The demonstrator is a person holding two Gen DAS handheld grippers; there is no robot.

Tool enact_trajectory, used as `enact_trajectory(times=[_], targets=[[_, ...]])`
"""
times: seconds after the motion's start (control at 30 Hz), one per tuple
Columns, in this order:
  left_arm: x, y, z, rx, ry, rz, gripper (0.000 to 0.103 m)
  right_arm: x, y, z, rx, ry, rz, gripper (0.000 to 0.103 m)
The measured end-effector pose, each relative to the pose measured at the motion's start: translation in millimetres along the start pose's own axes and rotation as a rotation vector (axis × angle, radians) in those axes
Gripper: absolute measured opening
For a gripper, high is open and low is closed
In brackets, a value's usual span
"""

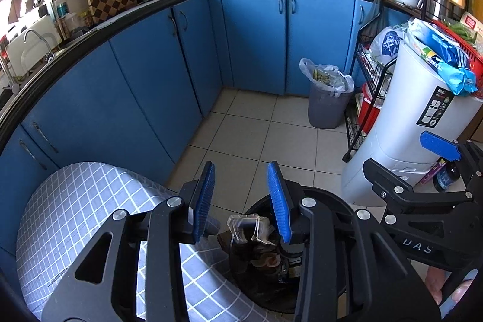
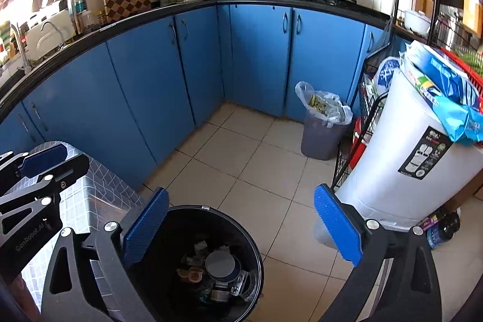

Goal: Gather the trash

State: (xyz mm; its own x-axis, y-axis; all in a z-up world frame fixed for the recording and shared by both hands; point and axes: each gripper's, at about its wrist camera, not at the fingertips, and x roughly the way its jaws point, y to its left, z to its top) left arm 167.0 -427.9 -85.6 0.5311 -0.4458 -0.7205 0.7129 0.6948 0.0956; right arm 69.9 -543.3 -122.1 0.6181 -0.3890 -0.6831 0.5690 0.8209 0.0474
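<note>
Trash [image 1: 265,258] is seen in the left wrist view at the bottom of a black bin [image 1: 327,192] that stands on the tiled floor beside a table with a checked cloth [image 1: 90,201]. The left gripper [image 1: 241,168] is held over the bin with its jaws narrowly apart. A clear packet [image 1: 247,227] bound with thin bands is seen low between the pads, its long axis running across the picture; whether it is pressed by them cannot be told. Farther off, a grey bin [image 1: 327,110] lined with a plastic bag is filled with greenish scraps.

In the right wrist view, the right gripper [image 2: 241,192] is spread wide above the black bin, with nothing between its jaws. Inside the bin, a round grey lid [image 2: 219,264] lies flat, face up, among small wrappers and scraps.
</note>
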Motion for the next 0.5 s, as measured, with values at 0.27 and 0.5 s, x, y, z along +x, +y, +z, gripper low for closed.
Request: enact_trajectory(times=[0.27, 0.5], targets=[[10, -17, 4, 0.02, 0.005, -0.026, 0.038, 2, -20, -2, 0.031, 0.007, -0.023, 0.094], [17, -17, 3, 0.021, 0.022, -0.03, 0.038, 4, -22, -3, 0.037, 0.013, -0.017, 0.094]])
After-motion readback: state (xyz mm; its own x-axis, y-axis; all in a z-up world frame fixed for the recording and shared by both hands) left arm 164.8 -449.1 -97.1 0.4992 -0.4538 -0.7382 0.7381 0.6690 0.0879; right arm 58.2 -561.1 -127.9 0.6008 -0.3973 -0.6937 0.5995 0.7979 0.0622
